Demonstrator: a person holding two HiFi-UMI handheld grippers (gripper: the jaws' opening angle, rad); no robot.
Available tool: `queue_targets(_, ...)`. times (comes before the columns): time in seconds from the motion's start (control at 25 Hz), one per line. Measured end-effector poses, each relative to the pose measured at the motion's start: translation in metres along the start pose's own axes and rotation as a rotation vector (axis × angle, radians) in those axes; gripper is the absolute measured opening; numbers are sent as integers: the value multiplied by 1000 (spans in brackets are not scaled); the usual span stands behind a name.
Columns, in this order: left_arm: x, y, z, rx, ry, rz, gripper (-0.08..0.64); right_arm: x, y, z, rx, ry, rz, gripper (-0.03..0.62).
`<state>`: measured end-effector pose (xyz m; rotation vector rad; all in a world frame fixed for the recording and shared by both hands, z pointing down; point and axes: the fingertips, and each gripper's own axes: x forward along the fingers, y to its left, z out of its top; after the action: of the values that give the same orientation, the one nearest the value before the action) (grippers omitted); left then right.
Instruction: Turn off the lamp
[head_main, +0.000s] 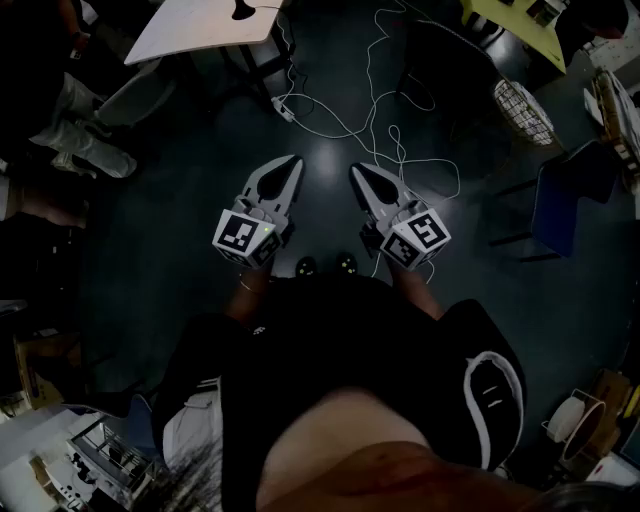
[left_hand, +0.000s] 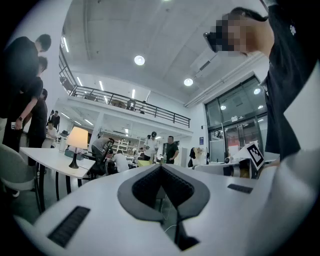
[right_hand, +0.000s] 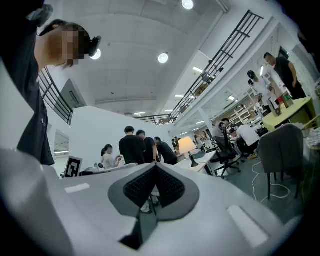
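Closest to the head camera, the person's dark shirt (head_main: 340, 340) is filling the bottom of the view, with both arms sticking out ahead of it.

Over on a white table (left_hand: 45, 155) the lamp (left_hand: 77, 139) is standing upright on its thin dark stem. Its pale shade is glowing, so it is switched on. It is sitting well apart from both claws, and neither is touching it. In the left gripper view it is showing far off to the left of the jaws. In the right gripper view it is showing a little to the right of the jaw tips, across the room.

The left claw (head_main: 296, 160) is pointing level out over the dark floor (head_main: 180, 200), its jaws pressed together with nothing between them. The right claw (head_main: 354, 168) is hanging just beside it, pointing much the same way, its jaws likewise closed and empty.

White cables (head_main: 385, 110) are trailing across the floor ahead of the claws, and a power strip (head_main: 283, 108) is lying among them near the table. A grey office chair (right_hand: 282, 147) is standing off to the right, and a wire basket (head_main: 525, 112) is sitting further right on the floor. Several people in dark clothes (right_hand: 132, 147) are standing about among the tables.
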<state>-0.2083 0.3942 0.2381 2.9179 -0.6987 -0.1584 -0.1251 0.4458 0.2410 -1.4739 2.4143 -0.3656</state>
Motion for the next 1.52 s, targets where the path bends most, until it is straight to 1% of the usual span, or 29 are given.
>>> queue_targets(0.12, 0, 1, -1, 22, 5, 5, 6, 0, -2, -2, 7, 7, 5, 0)
queue_targets(0.36, 7, -7, 1, 25, -2, 1, 8, -4, -5, 3, -6, 7, 12, 0)
queue_targets(0.52, 14, -16, 3, 24, 14, -11, 8, -11, -9, 6, 3, 1, 8, 0)
queue_targets(0.68, 23, -20, -5, 18, 15, -7, 8, -22, -22, 11, 33, -43, 3, 0)
queue_targets(0.8, 36, -30, -8, 26, 28, -23, 6, -31, -30, 15, 50, -57, 4, 0)
queue_targets(0.96, 56, -48, -12, 26, 40, -61, 6, -49, -46, 21, 34, -68, -24, 0)
queue_targets(1.12, 77, -65, -16, 26, 48, -78, 8, -66, -66, 29, 13, -72, -25, 0)
queue_targets(1.32, 92, -71, -24, 51, 45, -65, 6, -78, -79, 36, 34, -87, 3, 0)
queue_targets(1.44, 97, -84, -20, 72, 48, -70, 6, -85, -88, 26, 32, -51, 13, 0)
queue_targets(1.52, 95, -88, -17, 96, 43, -56, 8, -85, -92, 20, 45, -36, 29, 0)
